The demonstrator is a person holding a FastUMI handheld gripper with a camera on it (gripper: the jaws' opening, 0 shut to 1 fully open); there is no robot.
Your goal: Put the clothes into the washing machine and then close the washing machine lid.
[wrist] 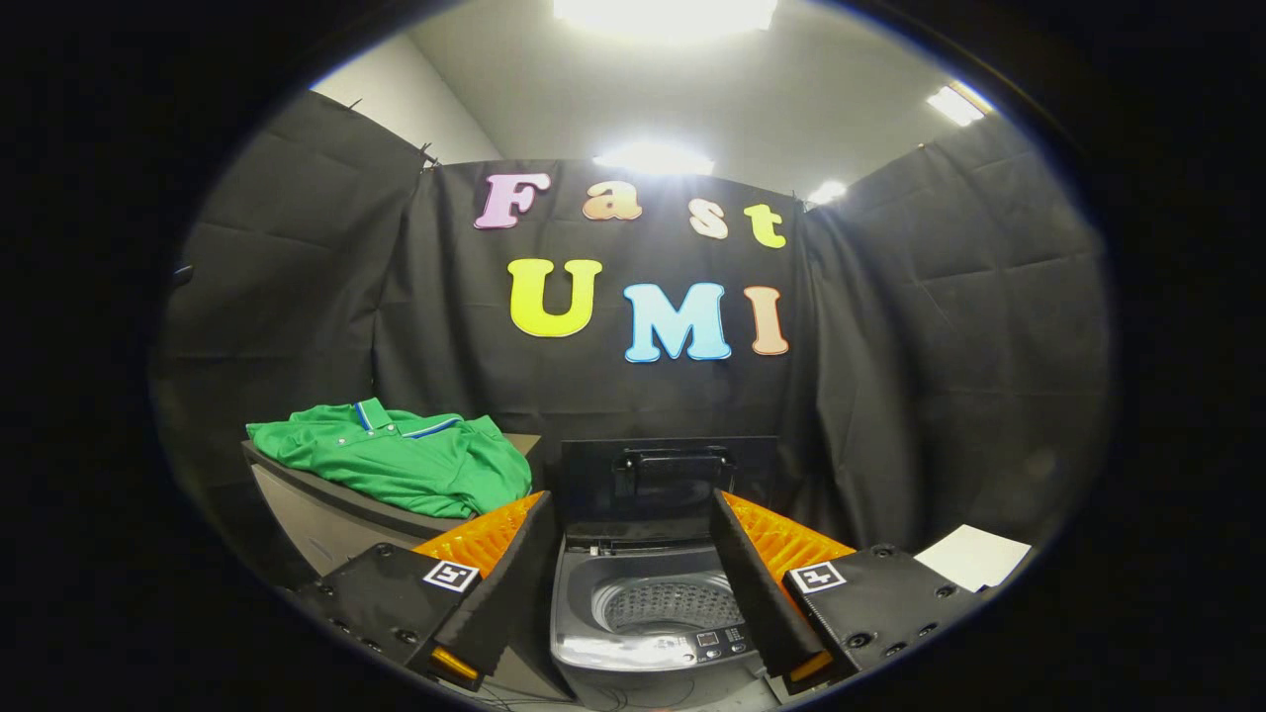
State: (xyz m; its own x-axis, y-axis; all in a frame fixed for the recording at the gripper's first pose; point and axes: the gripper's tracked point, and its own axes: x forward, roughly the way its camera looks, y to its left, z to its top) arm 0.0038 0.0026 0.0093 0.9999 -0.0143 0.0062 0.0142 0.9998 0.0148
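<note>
A small top-loading washing machine (648, 648) stands straight ahead, seen between my two fingers. Its lid (670, 475) is raised upright at the back and the perforated drum (668, 603) lies open below. A green polo shirt (396, 457) with a blue-trimmed collar lies spread on a grey stand (326, 509) to the left of the machine, beyond my left finger. My gripper (629, 509) is open, fingers wide apart with nothing between them, held back from both the shirt and the machine.
Black cloth walls close in the booth behind and on both sides. A white sheet of paper (974, 556) lies low on the right, past my right finger. Cables trail on the floor in front of the machine.
</note>
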